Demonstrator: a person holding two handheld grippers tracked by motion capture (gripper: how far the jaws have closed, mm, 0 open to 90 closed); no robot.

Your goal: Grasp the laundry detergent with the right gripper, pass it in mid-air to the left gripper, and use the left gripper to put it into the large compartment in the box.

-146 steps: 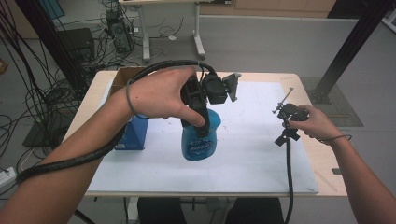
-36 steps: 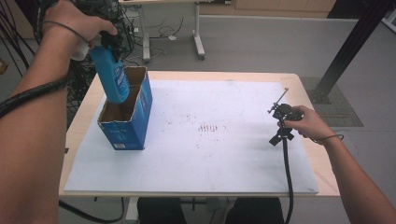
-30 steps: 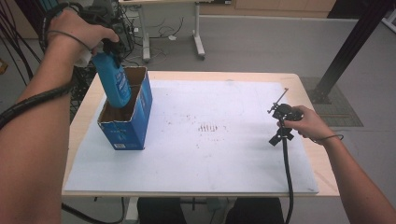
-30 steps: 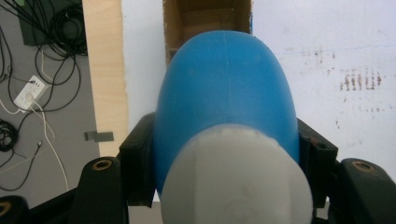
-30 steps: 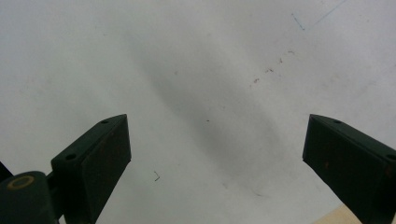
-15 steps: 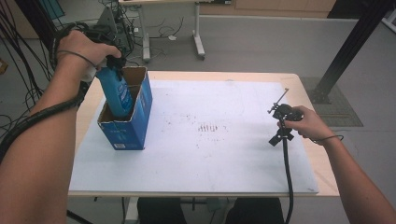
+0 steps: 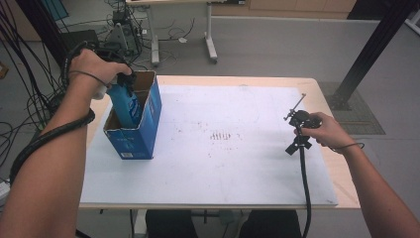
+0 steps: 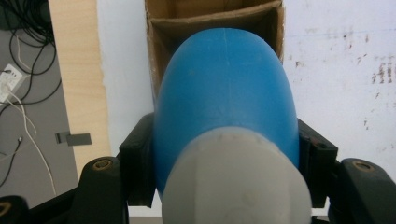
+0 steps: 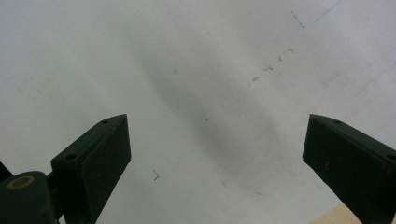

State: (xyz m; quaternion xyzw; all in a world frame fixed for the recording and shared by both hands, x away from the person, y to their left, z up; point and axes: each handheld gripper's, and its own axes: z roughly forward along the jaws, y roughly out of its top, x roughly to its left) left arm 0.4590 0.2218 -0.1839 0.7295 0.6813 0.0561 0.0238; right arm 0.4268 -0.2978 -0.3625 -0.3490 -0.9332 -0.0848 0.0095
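Lowered since the earlier frames, the blue bottle [image 7: 127,105] now sits partly inside the open cardboard box [image 7: 148,115] at the left of the high view, where before it was held up above the box's top edge. The left hand-held gripper [image 7: 120,78] is clamped around the bottle near its pale cap end; in the left gripper view the two black jaws press against either side of the bottle's [image 8: 226,102] blue body, with the brown inside of the box [image 8: 161,28] just beyond, at the top of the frame. The bottle's long axis runs close to upright, tilted a little, base pointing down into the box and cap end up at the gripper. So the box lies straight ahead of and below this gripper, and the left hand [image 7: 94,67] is by far the nearer one to it.

At the right of the high view, well apart from the box, the right hand [image 7: 324,131] holds the right hand-held gripper [image 7: 296,117] low over the tabletop's [image 7: 237,168] white sheet. In the right gripper view its jaws stand wide apart with nothing between them, above bare, lightly scuffed white surface.

Judging from this, the bottle is being set into the box, and lowering further along its own axis looks like what remains.
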